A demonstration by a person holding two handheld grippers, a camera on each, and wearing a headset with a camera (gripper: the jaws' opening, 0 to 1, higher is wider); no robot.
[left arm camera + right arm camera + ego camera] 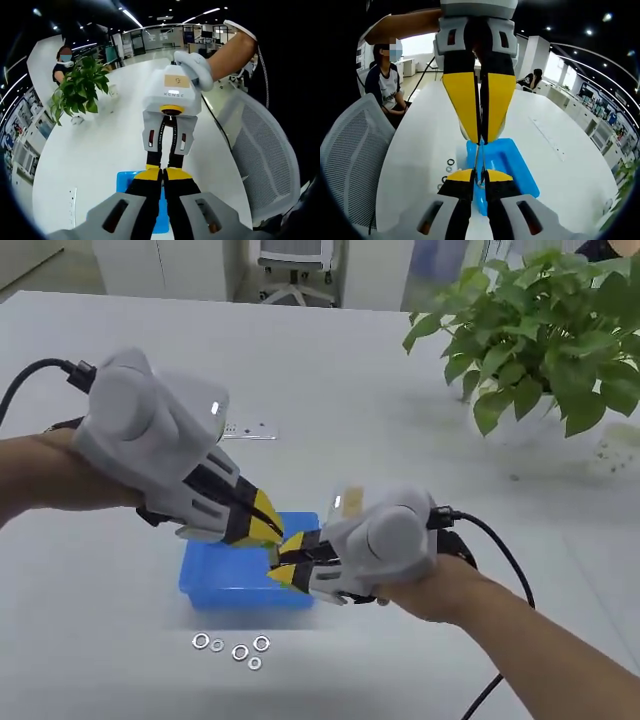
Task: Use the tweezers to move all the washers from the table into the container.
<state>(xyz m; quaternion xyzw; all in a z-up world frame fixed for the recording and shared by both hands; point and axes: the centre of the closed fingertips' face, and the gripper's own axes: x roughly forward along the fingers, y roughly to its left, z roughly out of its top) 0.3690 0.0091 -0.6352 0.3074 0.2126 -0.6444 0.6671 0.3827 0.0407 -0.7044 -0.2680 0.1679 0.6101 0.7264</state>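
Left claw (262,523) first: I see it coming in from the left in my head view, its yellow-tipped jaws pressed together over the far left edge of the blue container (240,597). In the right gripper view the thin metal legs of the tweezers (479,150) run out of those clenched tips, so I read it as gripping the tweezers. The container sits on the white table (90,640). Five washers (232,646) lie loose on the tabletop just near of it, close to its near wall but not touching. I cannot tell whether anything lies inside the container. Moving right, my right claw (283,570) faces the left one tip to tip above the container's right half. Its jaws are also squeezed on the tweezers' other end. A white power strip (245,430) lies farther back on the table, and a leafy potted plant (540,330) stands at the far right.
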